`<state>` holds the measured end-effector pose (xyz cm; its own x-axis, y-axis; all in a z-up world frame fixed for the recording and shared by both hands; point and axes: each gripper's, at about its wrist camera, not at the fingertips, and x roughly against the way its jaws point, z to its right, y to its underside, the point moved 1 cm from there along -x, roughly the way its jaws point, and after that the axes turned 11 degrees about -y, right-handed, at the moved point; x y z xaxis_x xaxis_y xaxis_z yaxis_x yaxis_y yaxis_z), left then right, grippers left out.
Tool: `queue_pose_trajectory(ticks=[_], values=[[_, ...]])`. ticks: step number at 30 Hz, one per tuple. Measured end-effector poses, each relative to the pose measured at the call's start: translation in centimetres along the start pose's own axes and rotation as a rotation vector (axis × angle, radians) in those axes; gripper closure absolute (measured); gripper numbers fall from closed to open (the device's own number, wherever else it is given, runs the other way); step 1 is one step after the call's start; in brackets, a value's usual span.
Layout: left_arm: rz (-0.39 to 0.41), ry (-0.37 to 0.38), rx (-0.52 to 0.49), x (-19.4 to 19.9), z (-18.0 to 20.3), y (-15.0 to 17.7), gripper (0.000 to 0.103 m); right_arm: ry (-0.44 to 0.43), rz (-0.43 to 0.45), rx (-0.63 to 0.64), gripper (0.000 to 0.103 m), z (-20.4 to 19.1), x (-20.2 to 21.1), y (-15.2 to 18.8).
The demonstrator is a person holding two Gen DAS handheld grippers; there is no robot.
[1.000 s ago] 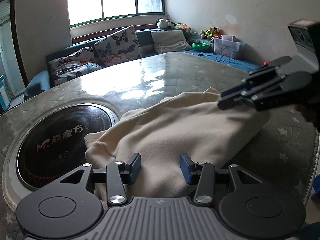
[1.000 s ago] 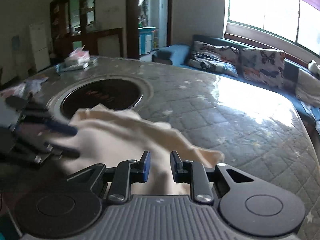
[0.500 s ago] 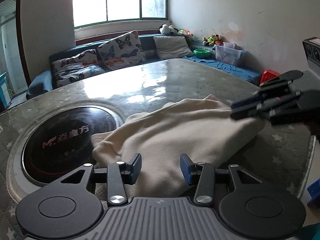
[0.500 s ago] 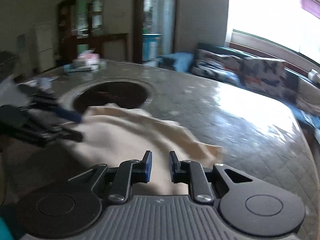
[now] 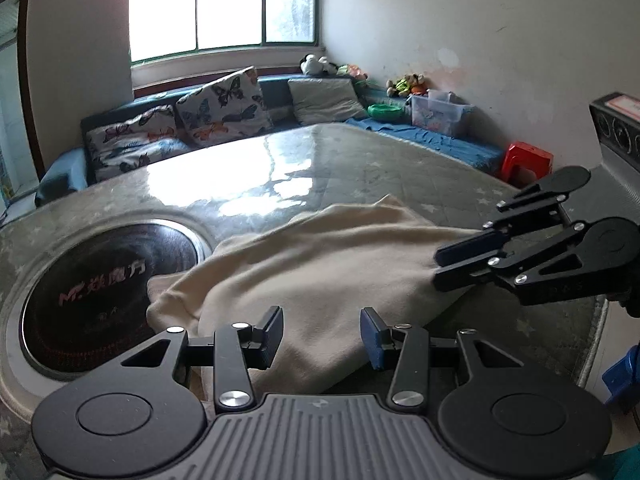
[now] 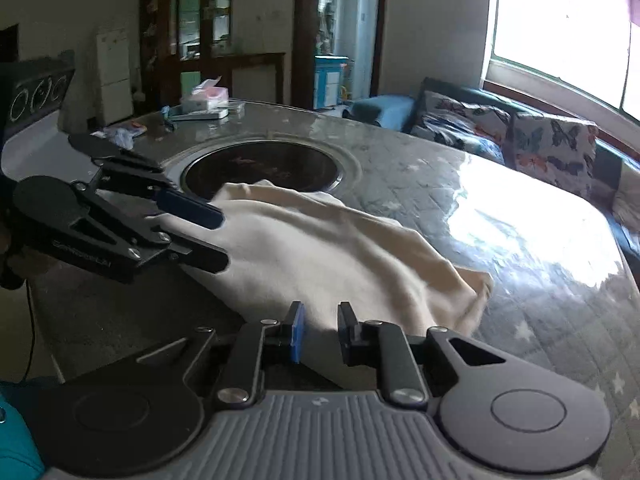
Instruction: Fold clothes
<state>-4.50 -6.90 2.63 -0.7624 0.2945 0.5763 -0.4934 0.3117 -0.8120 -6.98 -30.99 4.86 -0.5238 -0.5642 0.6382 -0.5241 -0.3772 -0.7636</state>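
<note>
Lying across the grey quilted glossy worktop (image 5: 360,160): cream soft fabric garment (image 5: 320,264), loosely bunched, far end overlapping the rim of the round black inset hob (image 5: 100,280). Left gripper (image 5: 322,334) jaws wide apart, over the near hem. Right gripper (image 6: 319,334) jaws narrowly apart, cloth between them, contact not resolvable. Butterfly-print cushions (image 5: 220,108) beyond.
</note>
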Motion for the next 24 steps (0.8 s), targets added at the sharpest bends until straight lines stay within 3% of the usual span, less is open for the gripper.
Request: queue_pose_trajectory(ticks=[10,17,19,24], values=[[-0.035,-0.034,0.125,-0.3,-3.2,-0.1,0.056,-0.055,0.017,-0.035,0.085,1.4,0.2,-1.7],[-0.101,-0.155,0.308,-1.8,-7.9,0.0,0.063,-0.081,0.020,-0.035,0.085,1.0,-1.2,-2.3],[-0.116,-0.136,0.329,-2.2,-8.5,0.2,0.070,-0.089,0.013,-0.013,0.085,0.5,-1.5,-2.3],[-0.132,-0.109,0.366,-2.6,-9.3,0.3,0.070,-0.094,0.003,0.012,0.085,-0.1,-2.2,-2.1]])
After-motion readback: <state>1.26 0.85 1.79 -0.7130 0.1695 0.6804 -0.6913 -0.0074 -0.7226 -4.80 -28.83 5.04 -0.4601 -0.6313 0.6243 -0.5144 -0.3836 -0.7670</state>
